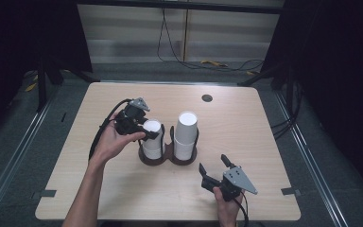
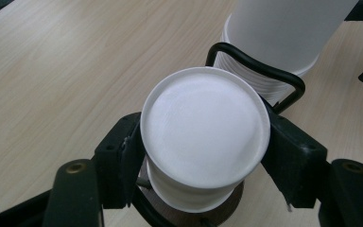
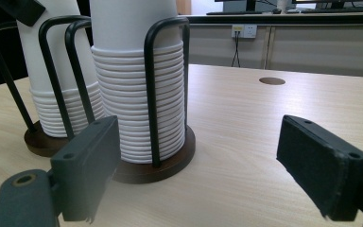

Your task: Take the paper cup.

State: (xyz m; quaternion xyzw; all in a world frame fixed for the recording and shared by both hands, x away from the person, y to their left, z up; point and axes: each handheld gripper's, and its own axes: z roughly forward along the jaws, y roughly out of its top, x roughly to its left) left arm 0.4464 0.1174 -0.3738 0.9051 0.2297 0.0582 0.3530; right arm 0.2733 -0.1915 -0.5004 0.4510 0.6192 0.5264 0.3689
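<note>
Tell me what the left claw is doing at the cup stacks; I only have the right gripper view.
Observer: The left claw is clamped on the top cup of the shorter stack, one pad on each side, just below its upturned base.
Operator: Say whether that cup has come off the stack.
Observer: Not that I can see. In the left gripper view it sits nested on the cups below.
Operator: Report where my right claw sits, seen from above.
Observer: The right claw is near the front edge of the table, in front of the cup holder and apart from it.
</note>
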